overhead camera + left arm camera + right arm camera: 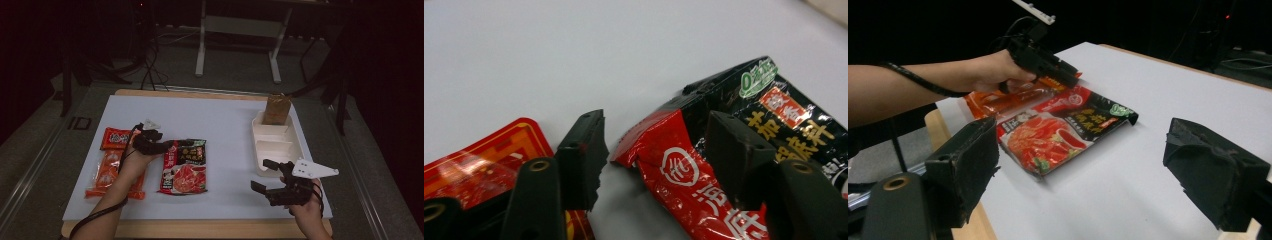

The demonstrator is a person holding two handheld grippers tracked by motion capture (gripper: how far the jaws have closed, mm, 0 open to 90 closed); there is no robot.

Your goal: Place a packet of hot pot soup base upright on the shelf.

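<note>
Rightward, a white tray (278, 150) holds one brown packet (276, 109); both grippers' jaws stand open, gripping nothing.

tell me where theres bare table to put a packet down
The widest free patch is the white table top between the red-and-black packet and the white tray. The far strip beyond the packets is bare too. The left side is crowded: the orange packets lie beside the red-and-black one, with the left gripper at its corner. The right gripper hangs near the tray's near end.
</note>
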